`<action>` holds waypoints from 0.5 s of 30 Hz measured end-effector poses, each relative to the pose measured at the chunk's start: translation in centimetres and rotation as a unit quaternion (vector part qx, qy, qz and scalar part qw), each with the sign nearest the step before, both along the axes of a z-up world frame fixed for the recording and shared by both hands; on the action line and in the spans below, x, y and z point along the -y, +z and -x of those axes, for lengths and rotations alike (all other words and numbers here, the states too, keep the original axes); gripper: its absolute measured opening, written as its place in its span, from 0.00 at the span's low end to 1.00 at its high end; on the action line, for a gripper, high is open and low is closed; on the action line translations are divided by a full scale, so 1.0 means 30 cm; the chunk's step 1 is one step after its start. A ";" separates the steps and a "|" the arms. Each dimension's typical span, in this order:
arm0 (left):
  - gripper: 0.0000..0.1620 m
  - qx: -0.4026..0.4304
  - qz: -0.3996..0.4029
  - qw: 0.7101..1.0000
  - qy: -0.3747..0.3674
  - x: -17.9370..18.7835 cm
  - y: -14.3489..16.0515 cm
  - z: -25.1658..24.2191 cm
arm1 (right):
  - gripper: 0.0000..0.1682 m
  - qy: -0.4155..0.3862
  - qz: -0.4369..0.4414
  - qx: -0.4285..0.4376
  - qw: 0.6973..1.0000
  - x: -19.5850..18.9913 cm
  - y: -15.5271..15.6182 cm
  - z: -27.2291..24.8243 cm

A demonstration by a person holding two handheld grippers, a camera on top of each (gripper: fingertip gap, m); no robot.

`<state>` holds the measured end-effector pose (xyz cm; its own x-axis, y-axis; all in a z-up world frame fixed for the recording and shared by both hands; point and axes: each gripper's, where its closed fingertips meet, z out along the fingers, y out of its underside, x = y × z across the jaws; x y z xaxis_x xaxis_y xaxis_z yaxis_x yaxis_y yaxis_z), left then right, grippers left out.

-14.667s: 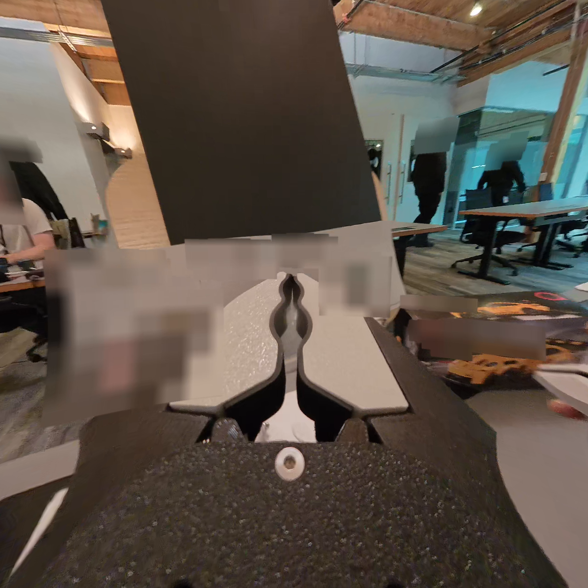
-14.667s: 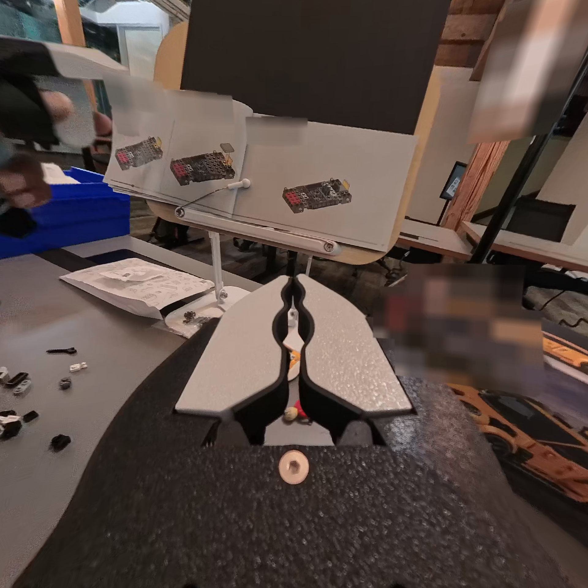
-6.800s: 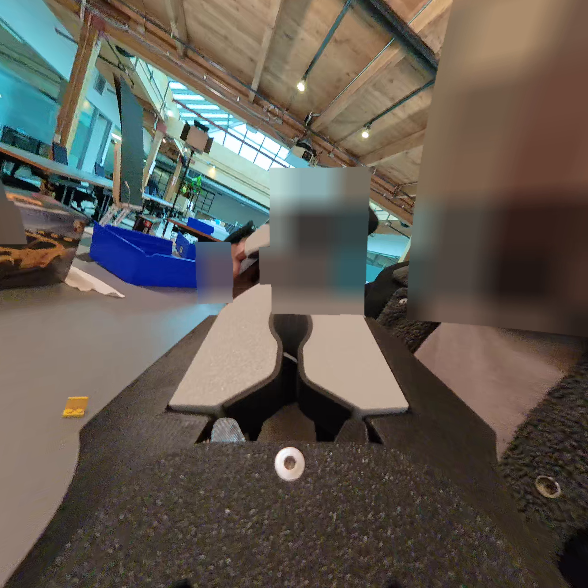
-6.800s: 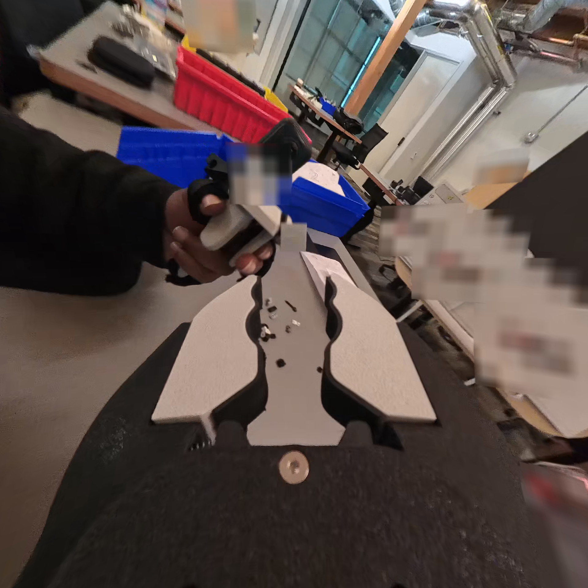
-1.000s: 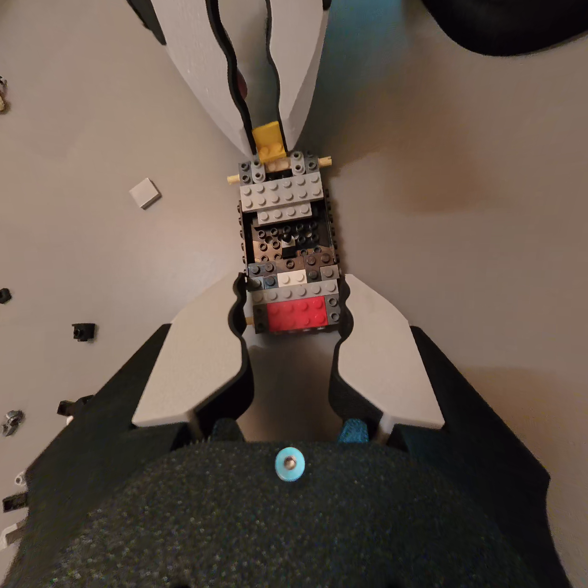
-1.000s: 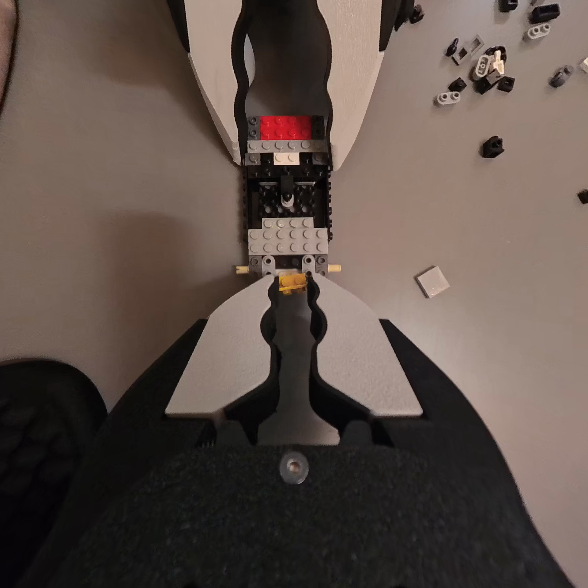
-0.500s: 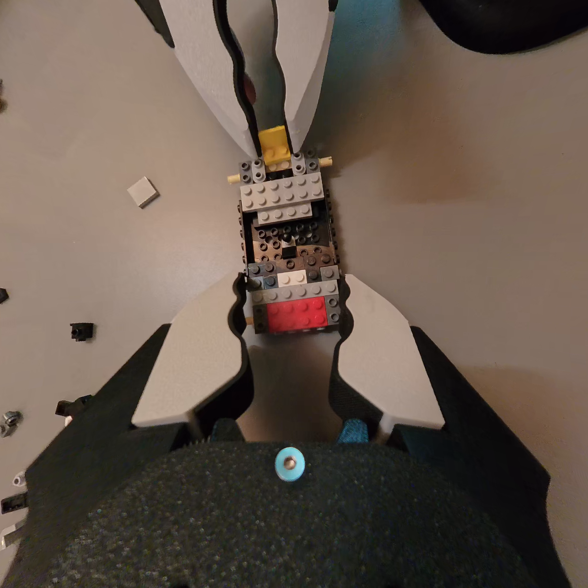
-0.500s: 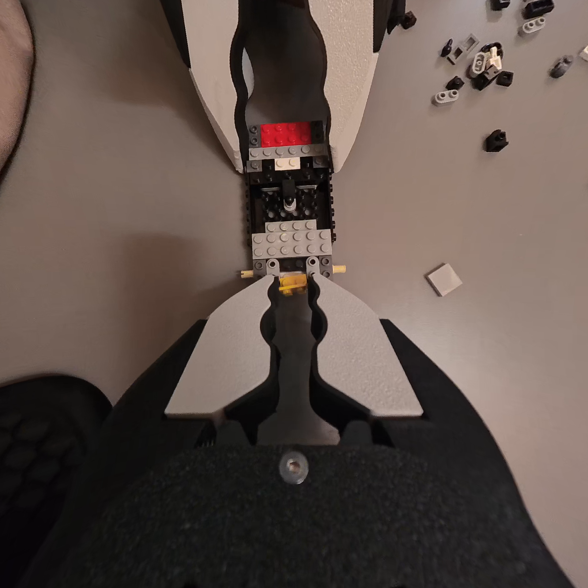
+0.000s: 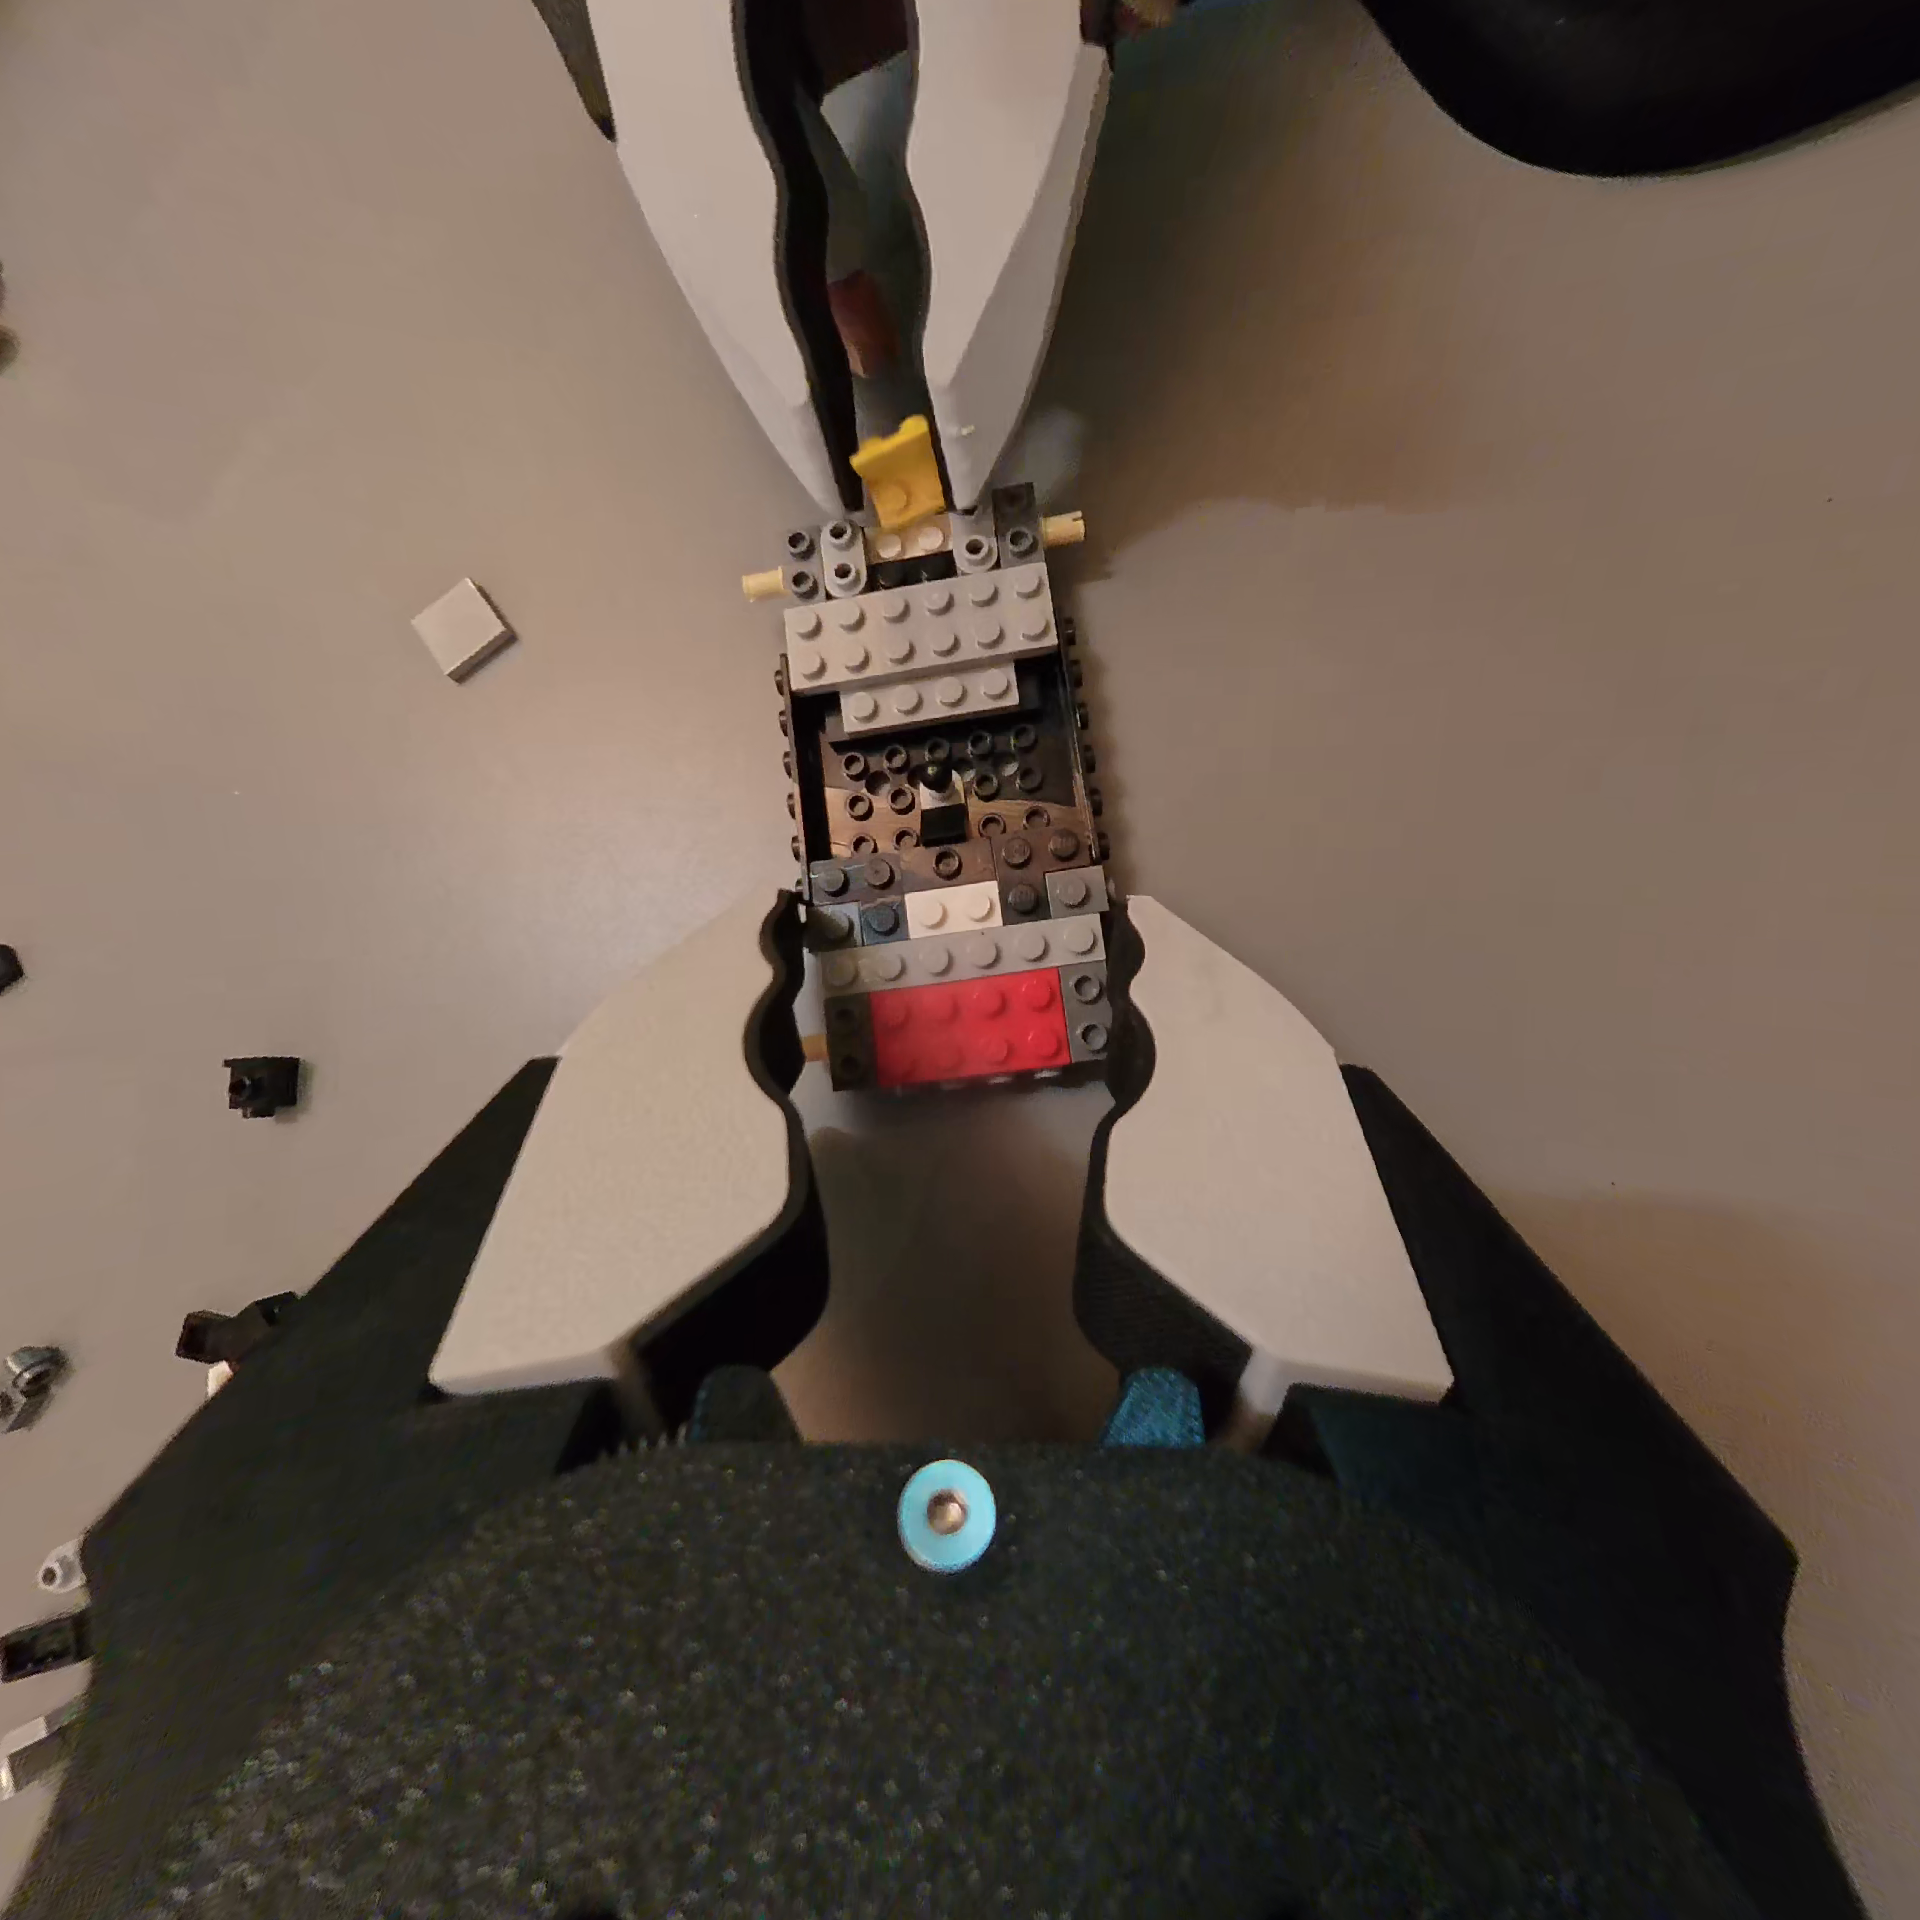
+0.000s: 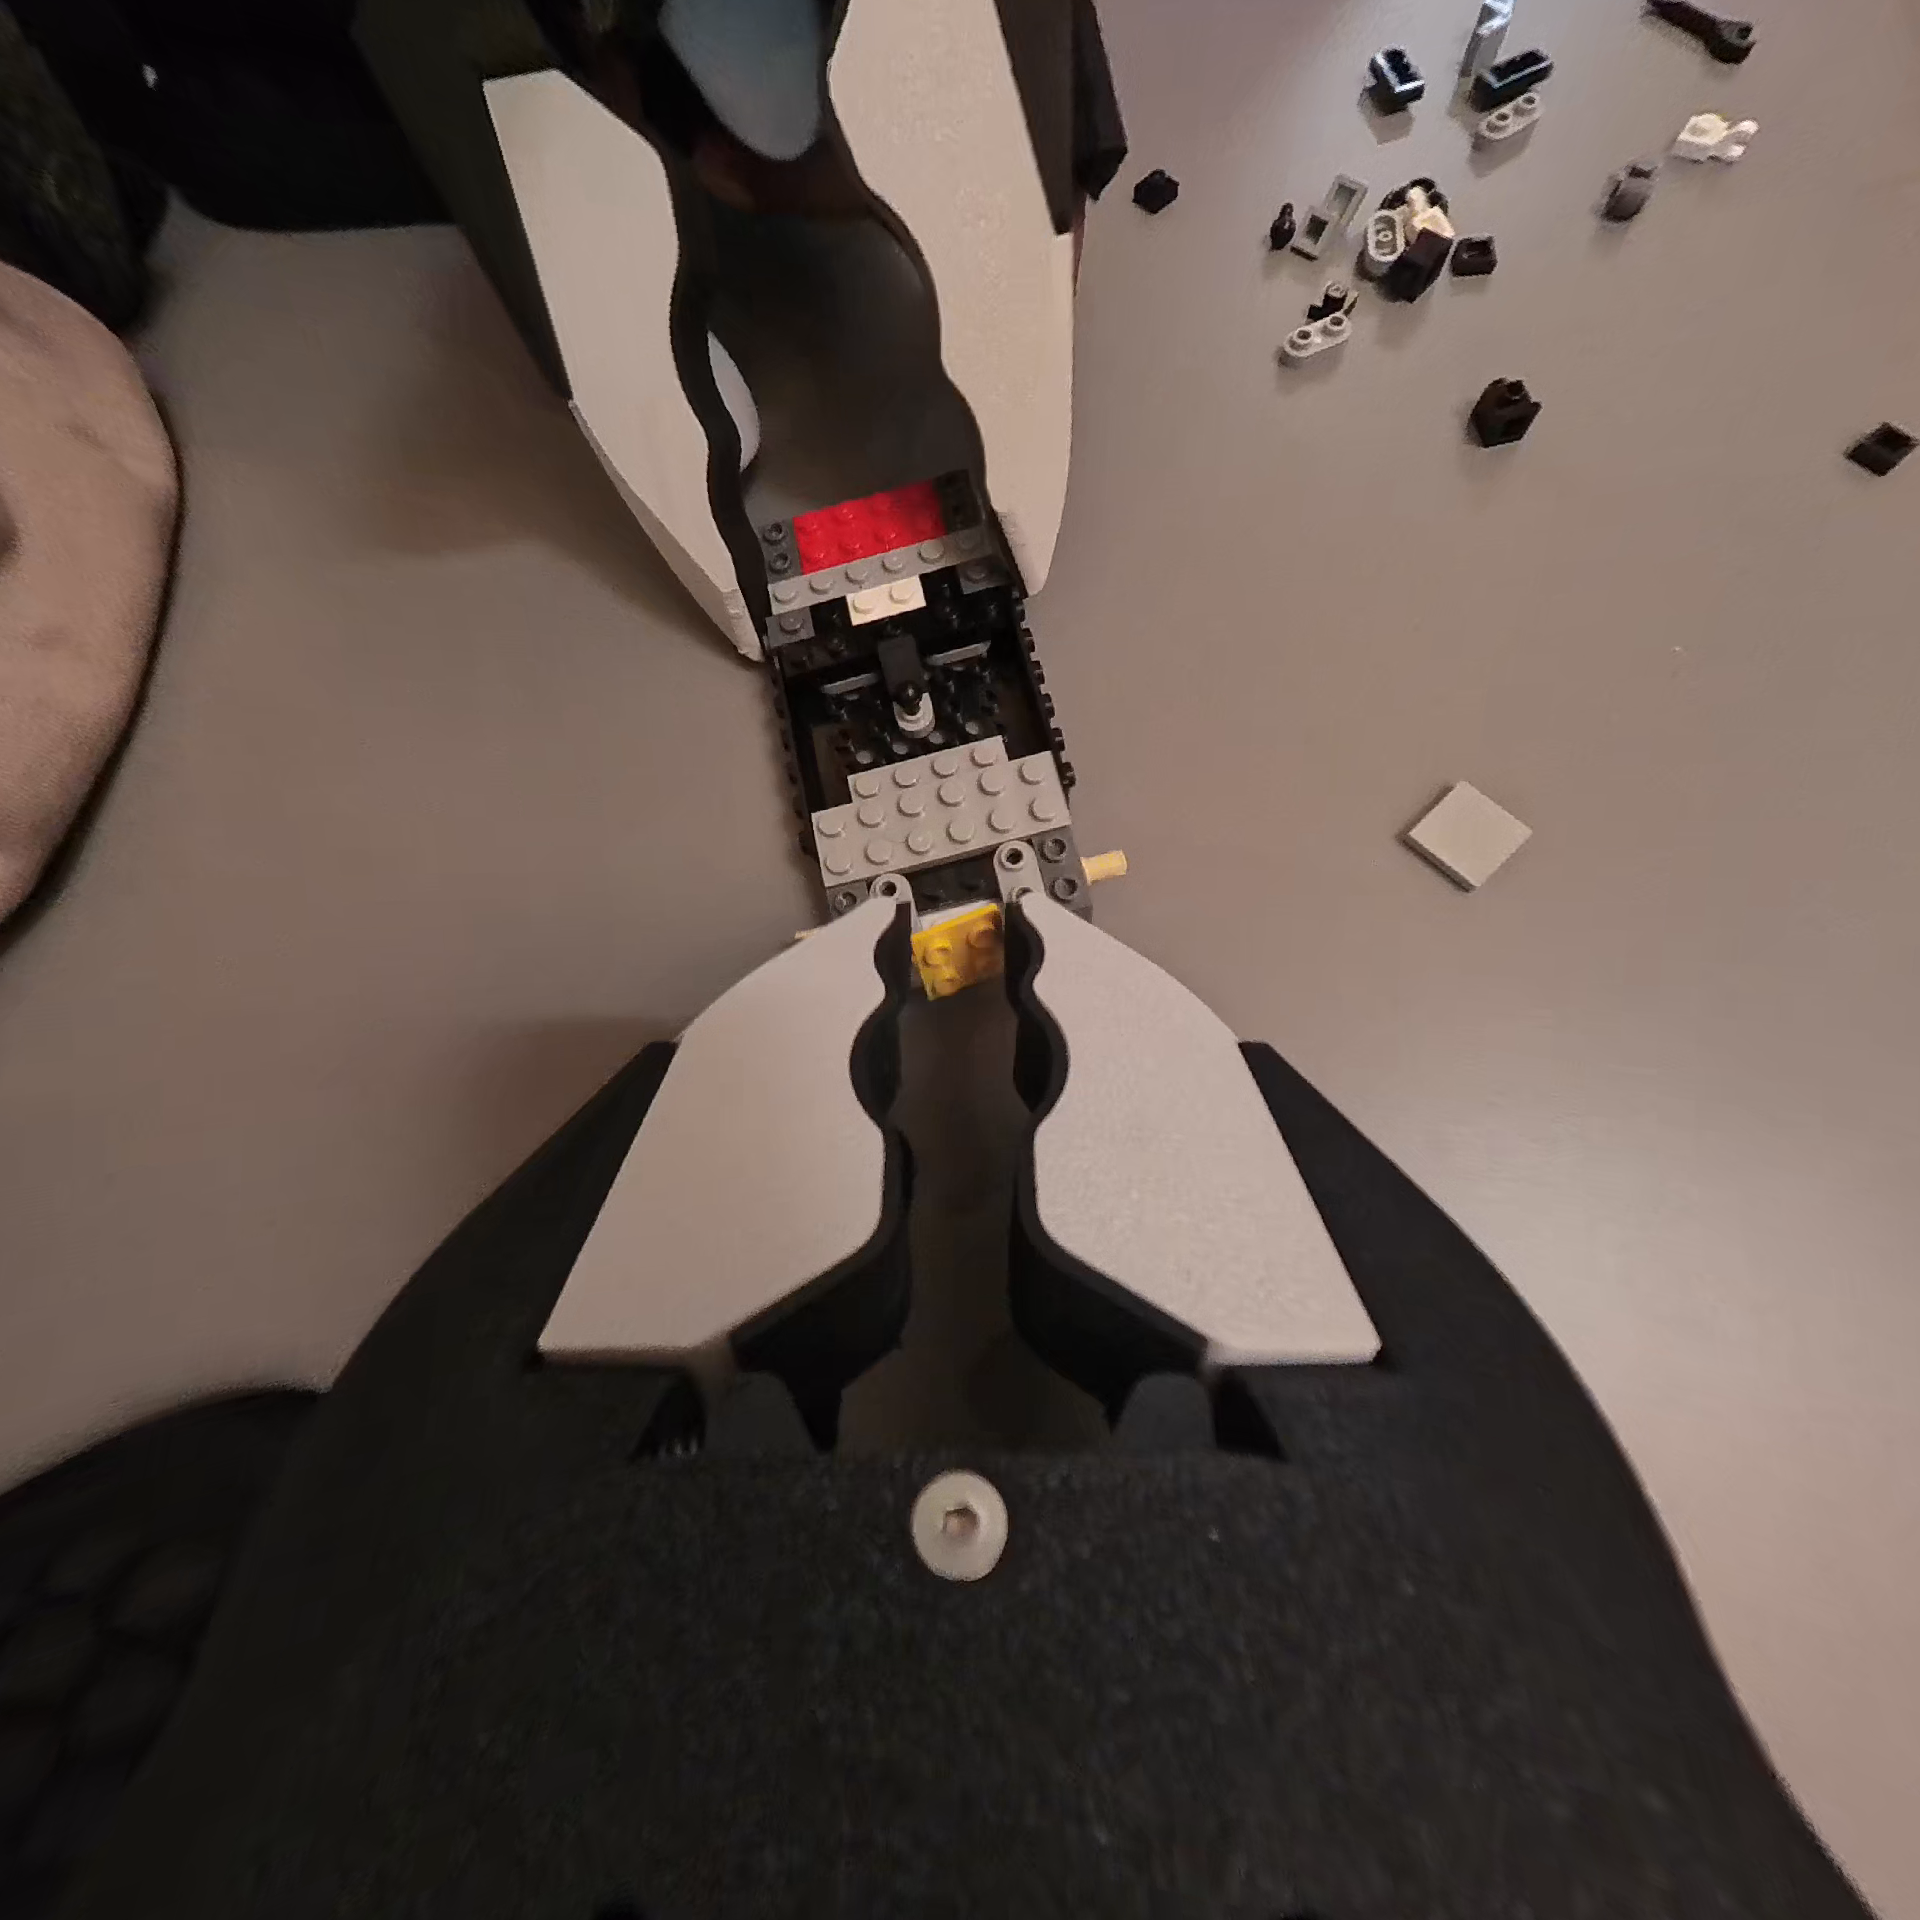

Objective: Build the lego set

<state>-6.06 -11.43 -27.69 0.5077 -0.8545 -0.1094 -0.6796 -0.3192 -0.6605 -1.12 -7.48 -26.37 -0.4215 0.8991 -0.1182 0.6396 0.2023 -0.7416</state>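
My left tool (image 9: pixel 951 1013) sits closest, clamped on the red end of the car (image 9: pixel 940 790), which lies flat on the desk (image 9: pixel 1455 831). The car is one stiff, light block, but bits could pop off, so I hold its long sides, not the studs. At the far end my right tool (image 10: pixel 954 935) pinches one yellow plate (image 10: pixel 956 951), tilted, just touching the car's end. It is tiny and slippery, I think. One grey tile (image 10: pixel 1467 834) lies beside the car. More than ten small loose parts (image 10: pixel 1403 234) lie farther off.
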 end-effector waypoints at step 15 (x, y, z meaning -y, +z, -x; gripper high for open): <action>0.42 -0.015 0.060 0.997 0.042 -0.053 -0.010 -0.089 | 0.09 -0.035 0.006 -0.042 0.998 -0.011 0.030 0.023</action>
